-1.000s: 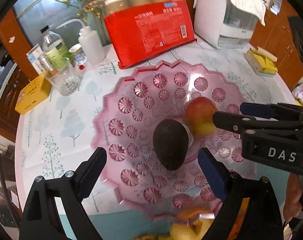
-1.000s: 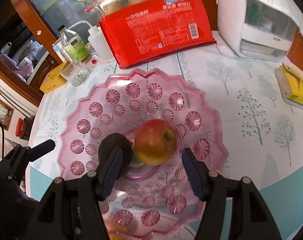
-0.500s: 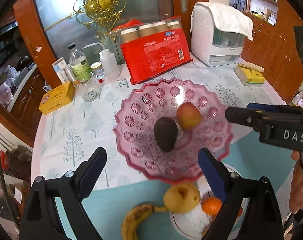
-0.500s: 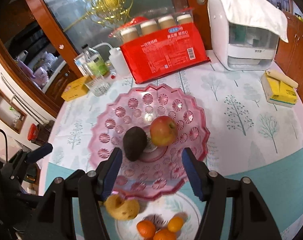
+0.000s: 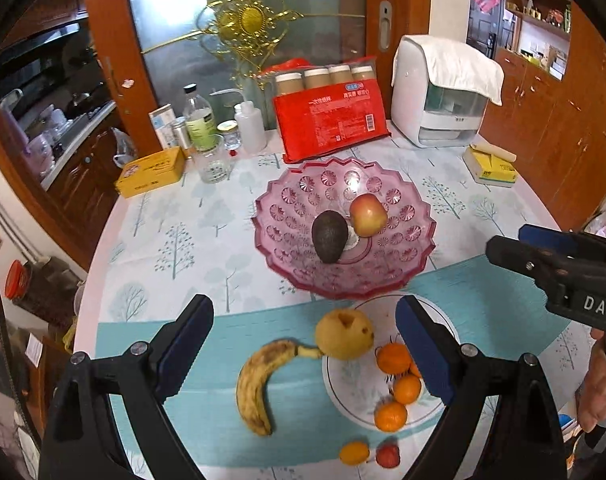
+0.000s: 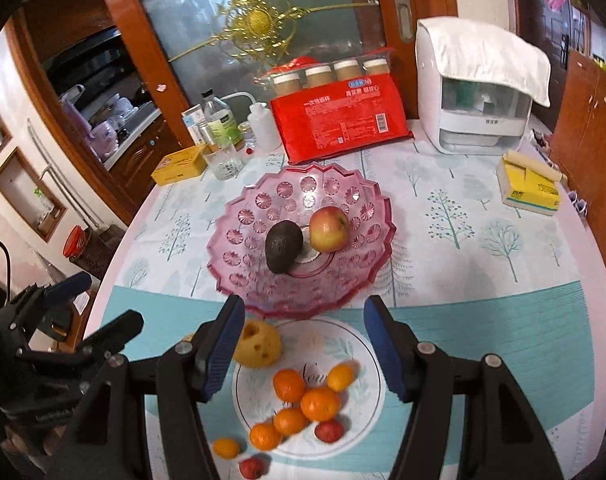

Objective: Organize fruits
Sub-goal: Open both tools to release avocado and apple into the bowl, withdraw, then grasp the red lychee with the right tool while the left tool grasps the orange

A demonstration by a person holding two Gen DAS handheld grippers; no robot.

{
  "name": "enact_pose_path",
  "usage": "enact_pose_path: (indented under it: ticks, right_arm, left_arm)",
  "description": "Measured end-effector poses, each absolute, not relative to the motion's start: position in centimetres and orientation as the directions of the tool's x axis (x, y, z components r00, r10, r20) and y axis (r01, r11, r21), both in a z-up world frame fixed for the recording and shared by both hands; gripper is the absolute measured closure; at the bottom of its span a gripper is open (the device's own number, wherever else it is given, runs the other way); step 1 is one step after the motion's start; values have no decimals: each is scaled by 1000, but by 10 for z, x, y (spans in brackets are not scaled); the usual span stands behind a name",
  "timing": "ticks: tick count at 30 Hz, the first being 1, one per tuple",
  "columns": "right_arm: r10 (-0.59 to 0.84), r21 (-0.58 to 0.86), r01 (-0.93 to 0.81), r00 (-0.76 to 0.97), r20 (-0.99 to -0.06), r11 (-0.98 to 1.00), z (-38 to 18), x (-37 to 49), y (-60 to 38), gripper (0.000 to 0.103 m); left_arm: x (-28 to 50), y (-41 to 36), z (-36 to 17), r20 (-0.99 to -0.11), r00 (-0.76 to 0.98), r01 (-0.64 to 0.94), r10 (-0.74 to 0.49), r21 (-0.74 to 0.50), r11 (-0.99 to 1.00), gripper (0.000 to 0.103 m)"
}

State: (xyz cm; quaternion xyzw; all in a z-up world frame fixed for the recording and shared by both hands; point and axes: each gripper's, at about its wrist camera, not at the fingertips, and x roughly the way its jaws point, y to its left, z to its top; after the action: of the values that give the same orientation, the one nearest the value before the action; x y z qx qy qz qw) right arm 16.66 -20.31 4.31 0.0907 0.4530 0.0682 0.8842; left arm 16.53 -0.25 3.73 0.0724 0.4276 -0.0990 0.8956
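Banana behind right gripper's fingers, only its tip visible.

Fruit laid out on the worktop, seen past the left tool

An avocado and apple are held in the pink bowl; a banana, pear and oranges are seen nearer, with nothing gripped.
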Motion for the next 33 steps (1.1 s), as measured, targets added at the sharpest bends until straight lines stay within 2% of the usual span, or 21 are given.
enact_pose_path:
  ticks: [8, 14, 25, 33]
  right_arm:
    - [226, 199, -113, 604, -764, 974, 48, 122, -191, 40]
    - [234, 184, -144, 605, -761, 972, 37, 95, -183, 40]
    - [243, 170, -179, 565, -788, 969, -6, 56, -170, 40]
    - [242, 139, -230, 512, -824, 963, -52, 31, -151, 40]
  left_arm:
    - [124, 4, 42, -766, 638, 209, -85, 65, 976, 11]
    - [100, 6, 24, -786, 612, 201, -85, 50, 978, 11]
    - [70, 4, -32, -836, 537, 223, -112, 13, 975, 11]
    - [52, 7, -91, -892, 431, 242, -135, -30, 970, 11]
